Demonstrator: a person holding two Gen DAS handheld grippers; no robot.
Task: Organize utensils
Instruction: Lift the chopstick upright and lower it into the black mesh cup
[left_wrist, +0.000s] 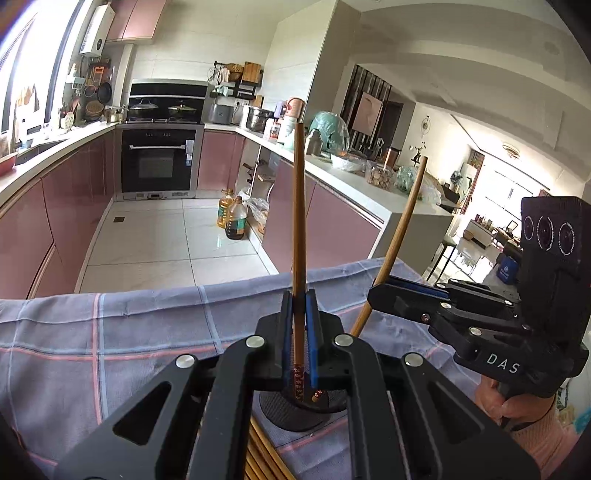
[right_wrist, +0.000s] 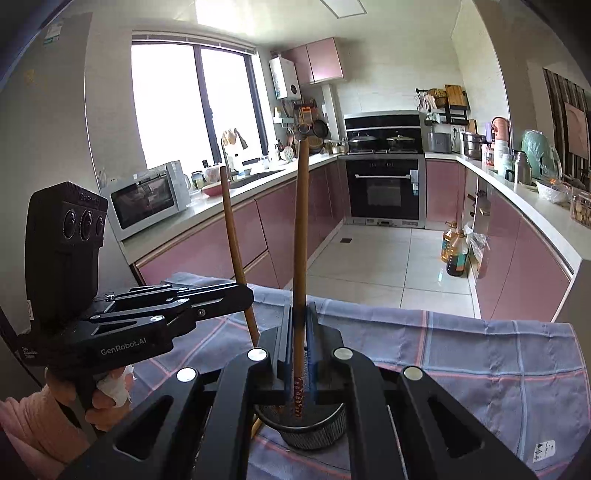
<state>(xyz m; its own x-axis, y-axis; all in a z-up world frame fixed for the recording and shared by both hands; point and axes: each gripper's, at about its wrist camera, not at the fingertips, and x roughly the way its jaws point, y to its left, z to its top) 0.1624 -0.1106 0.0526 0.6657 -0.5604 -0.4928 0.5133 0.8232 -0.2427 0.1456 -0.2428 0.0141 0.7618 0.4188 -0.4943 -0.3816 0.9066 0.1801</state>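
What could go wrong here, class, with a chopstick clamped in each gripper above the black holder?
1. The left gripper and right gripper are close together; the two chopsticks could knock into each other.
2. Each is gripped near its lower end, so the long free part may tilt or slip.
3. The black holder looks small; a missed drop could land on the checked cloth.

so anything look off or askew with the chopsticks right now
Nothing spilled or damaged. Each gripper is shut on one wooden chopstick: the left gripper holds its chopstick nearly upright, while the chopstick in the right gripper leans. More chopsticks lie loose on the checked cloth beside the black holder.
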